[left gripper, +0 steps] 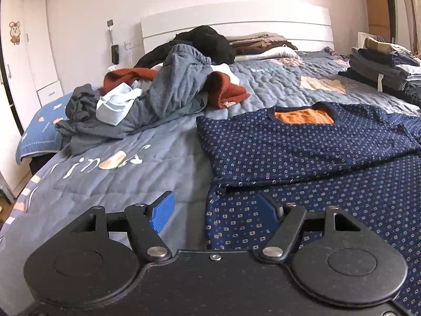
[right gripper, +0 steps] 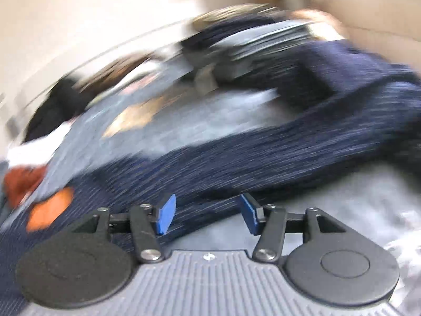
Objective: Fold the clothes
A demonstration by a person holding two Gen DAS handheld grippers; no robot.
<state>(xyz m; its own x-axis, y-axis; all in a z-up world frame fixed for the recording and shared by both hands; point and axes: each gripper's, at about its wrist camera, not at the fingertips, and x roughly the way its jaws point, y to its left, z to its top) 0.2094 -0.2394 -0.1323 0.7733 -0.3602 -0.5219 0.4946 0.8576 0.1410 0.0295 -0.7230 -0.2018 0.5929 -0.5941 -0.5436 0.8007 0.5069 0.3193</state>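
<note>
Collar of navy dotted top (left gripper: 302, 142) faces headboard (left gripper: 236, 23), body running toward camera.

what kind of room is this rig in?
A bedroom, most likely: a bed with a quilted blue cover and white headboard, a white wardrobe beside it, and clothes heaped and stacked on the bed.
</note>
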